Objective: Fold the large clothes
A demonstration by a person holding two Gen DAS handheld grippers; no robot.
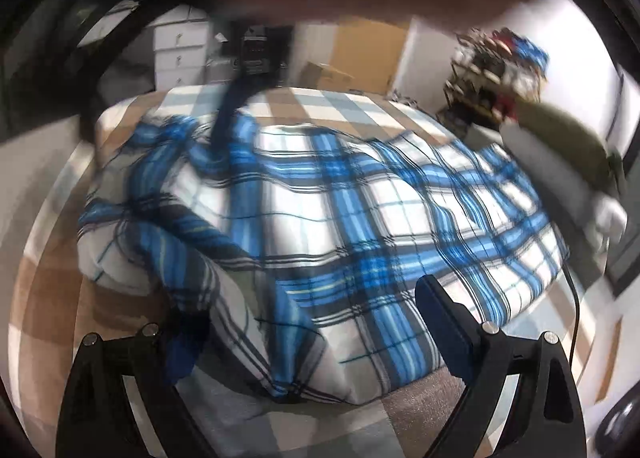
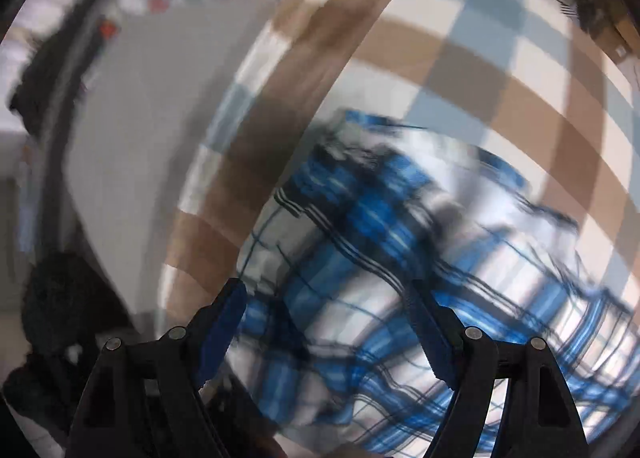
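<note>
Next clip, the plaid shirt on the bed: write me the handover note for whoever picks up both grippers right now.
Left hand-held gripper: open, holding nothing, just above the near hem.
Right hand-held gripper: open, empty, pointing down over the garment.
Blue plaid shirt: spread on the checked bedcover, rumpled, one side bunched and partly turned over.
Done: laid out, no neat fold visible.
Left: smooth it, fold sides in, then fold lengthwise.

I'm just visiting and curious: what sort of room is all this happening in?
Most likely a bedroom. A bed with a checked tan and blue cover holds the blue plaid garment, a white chest of drawers stands behind it, and a cluttered rack sits by the wall.
</note>
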